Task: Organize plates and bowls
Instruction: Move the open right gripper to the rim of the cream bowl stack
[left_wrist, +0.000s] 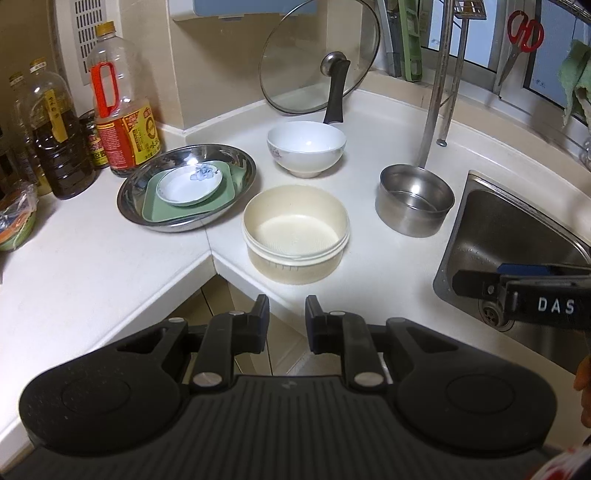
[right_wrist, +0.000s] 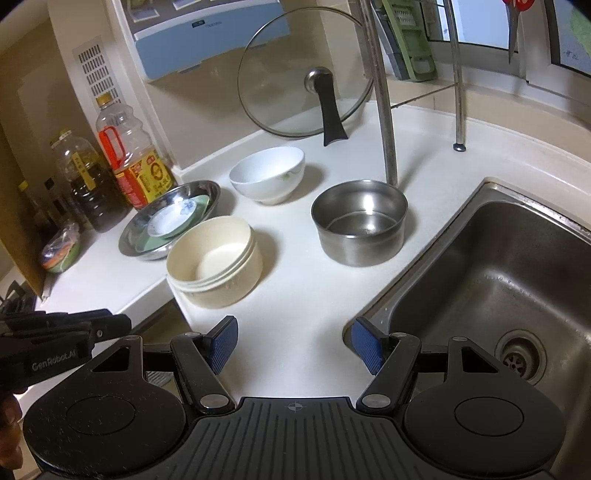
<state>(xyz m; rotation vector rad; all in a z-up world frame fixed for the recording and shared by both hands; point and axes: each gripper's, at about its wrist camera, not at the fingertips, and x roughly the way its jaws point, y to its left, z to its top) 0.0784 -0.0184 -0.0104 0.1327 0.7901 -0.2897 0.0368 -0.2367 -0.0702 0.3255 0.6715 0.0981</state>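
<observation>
The left gripper (left_wrist: 287, 308) hangs over the front edge of the white counter (left_wrist: 92, 266) with its jaws narrowly apart and nothing between them. The right gripper (right_wrist: 293, 341) stands wide, blue pads (right_wrist: 223, 345) bare, over the counter strip beside the sink (right_wrist: 491, 280); it grips nothing and touches nothing.

Just beyond the left gripper sits the cream bowl (left_wrist: 295, 232), which looks like two nested. To its left, just beside it, a steel dish (left_wrist: 186, 186) holds a green square plate (left_wrist: 188, 201) with a small white saucer (left_wrist: 189, 184) on top. Behind the cream bowl stands a white porcelain bowl (left_wrist: 306, 147), and to the right a steel pot (left_wrist: 413, 199), near the sink.

The left wrist view alone shows red scissors (left_wrist: 524, 31) hanging by the window and the right gripper's finger entering from the right edge. The right wrist view alone shows the whole sink basin with its drain (right_wrist: 519, 360), and the left gripper's body at its lower left.
</observation>
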